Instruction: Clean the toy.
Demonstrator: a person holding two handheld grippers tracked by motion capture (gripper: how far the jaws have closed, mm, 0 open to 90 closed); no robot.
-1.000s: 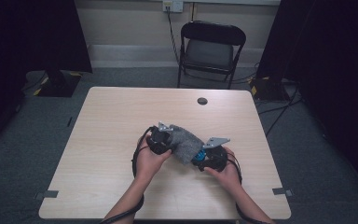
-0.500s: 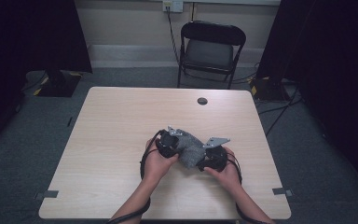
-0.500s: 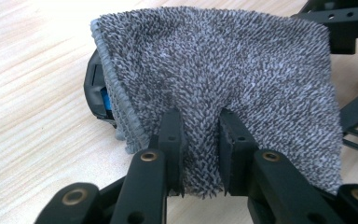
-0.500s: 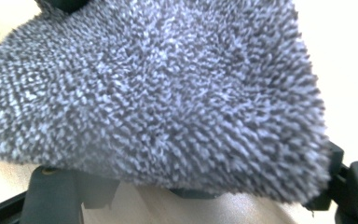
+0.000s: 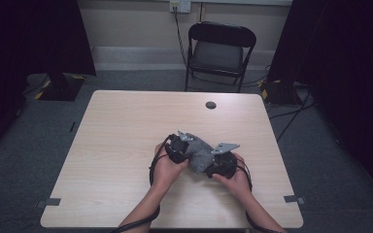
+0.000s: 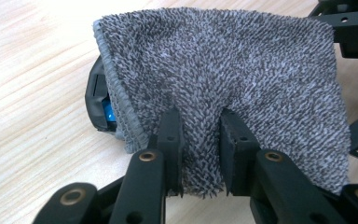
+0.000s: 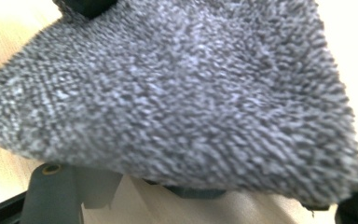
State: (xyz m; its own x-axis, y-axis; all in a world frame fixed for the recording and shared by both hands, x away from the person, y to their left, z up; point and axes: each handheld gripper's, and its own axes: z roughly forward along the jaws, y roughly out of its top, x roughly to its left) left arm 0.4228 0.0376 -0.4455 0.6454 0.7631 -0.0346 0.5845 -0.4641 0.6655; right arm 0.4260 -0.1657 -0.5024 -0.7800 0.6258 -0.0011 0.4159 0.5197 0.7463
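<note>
- We are counting one grey terry cloth (image 5: 200,154), two grippers, one table and one folding chair.
- We are seeing the cloth stretched between the two grippers over the near middle of the light wooden table (image 5: 126,145), draped across both tools.
- We are holding the left gripper (image 6: 199,140) with its two black jaws pressed onto a bunched fold at the cloth's near edge; the fabric is puckering between the pads, so this gripper is clamped on the cloth.
- We are seeing the right gripper (image 5: 222,165) in the high view, just beside the left one, with the cloth lying over its front.
- We are finding the cloth hanging across the right gripper's camera; its jaws are hidden beneath, so we cannot tell whether they are apart or together.
- We are noting one round dark grommet (image 5: 211,105) near the table's far edge.
- We are noting the single black folding chair (image 5: 220,53) standing beyond the table.
</note>
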